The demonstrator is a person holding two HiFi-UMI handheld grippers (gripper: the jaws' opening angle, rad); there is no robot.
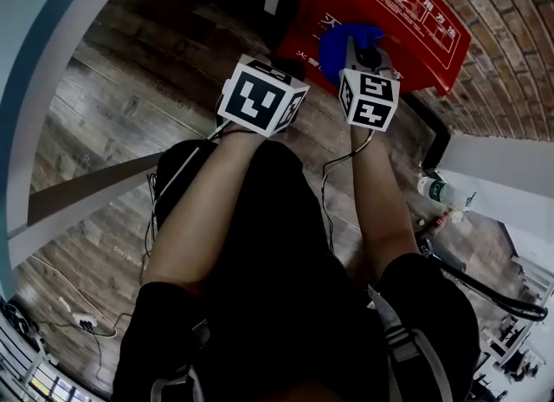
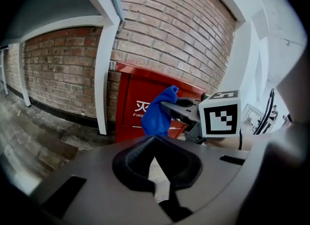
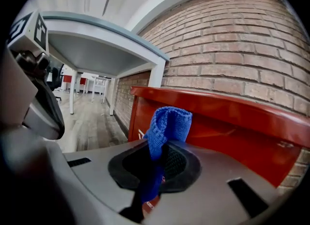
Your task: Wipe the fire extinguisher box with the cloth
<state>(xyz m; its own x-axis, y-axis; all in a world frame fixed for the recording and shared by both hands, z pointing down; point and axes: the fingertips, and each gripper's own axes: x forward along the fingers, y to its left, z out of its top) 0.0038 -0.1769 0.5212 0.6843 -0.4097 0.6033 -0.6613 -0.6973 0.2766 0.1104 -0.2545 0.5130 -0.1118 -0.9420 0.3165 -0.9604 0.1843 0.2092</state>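
The red fire extinguisher box (image 1: 407,19) stands on the floor against the brick wall, its lid printed in white. My right gripper (image 1: 357,52) is shut on a blue cloth (image 1: 342,45) and holds it just in front of the box's front face. In the right gripper view the cloth (image 3: 167,124) sticks up folded out of the jaws (image 3: 162,146), with the box (image 3: 232,127) close behind. My left gripper (image 1: 281,69) hovers left of it, jaws together and holding nothing (image 2: 154,139). Its view shows the cloth (image 2: 157,112) and the box (image 2: 131,107).
A white table leg (image 2: 104,73) stands left of the box, under a pale tabletop (image 1: 35,45). A plastic bottle (image 1: 437,191) lies on the wooden floor at the right, near a black cable (image 1: 485,292). The person's knees fill the lower head view.
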